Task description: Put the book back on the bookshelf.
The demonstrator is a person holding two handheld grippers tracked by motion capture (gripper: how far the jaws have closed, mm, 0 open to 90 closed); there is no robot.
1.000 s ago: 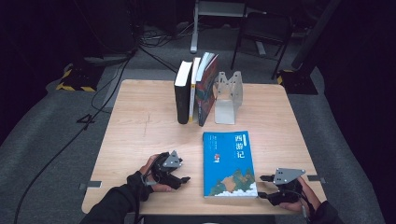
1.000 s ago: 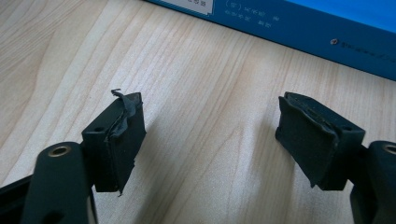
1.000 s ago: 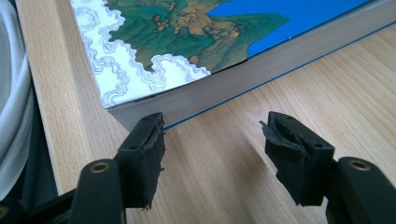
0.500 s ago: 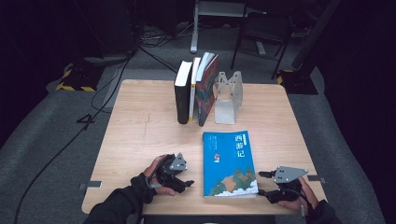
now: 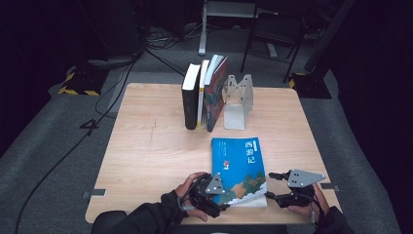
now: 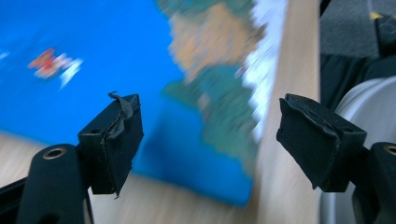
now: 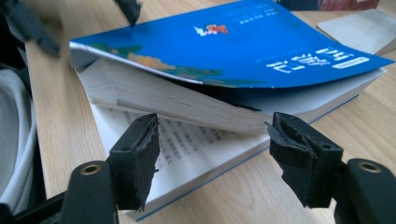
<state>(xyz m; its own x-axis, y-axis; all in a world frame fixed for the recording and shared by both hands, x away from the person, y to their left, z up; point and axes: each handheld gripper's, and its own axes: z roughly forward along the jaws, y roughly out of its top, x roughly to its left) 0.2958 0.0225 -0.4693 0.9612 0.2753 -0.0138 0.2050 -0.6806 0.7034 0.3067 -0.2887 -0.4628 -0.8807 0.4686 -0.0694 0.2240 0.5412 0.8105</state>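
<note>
A blue book [image 5: 238, 163] with white characters on its cover lies flat near the table's front edge. In the right gripper view its cover [image 7: 243, 46] and a wad of pages arch up off the lower pages [image 7: 187, 140]; what lifts them I cannot tell. My left gripper [image 5: 221, 194] hovers at the book's near left corner, jaws open over the blue cover [image 6: 84, 70], gripping nothing [image 6: 210, 135]. My right gripper [image 5: 270, 186] sits at the book's near right side, open, with its jaws level with the fanned page edges [image 7: 215, 144].
Three books [image 5: 202, 92] stand upright at the back of the wooden table [image 5: 146, 146], next to a grey metal bookend [image 5: 237, 102]. The table's front edge runs just under both hands. Cables and a chair stand on the floor beyond.
My left hand has slid right across the table and now reaches the book's near left corner. The right hand has stayed where it was.
</note>
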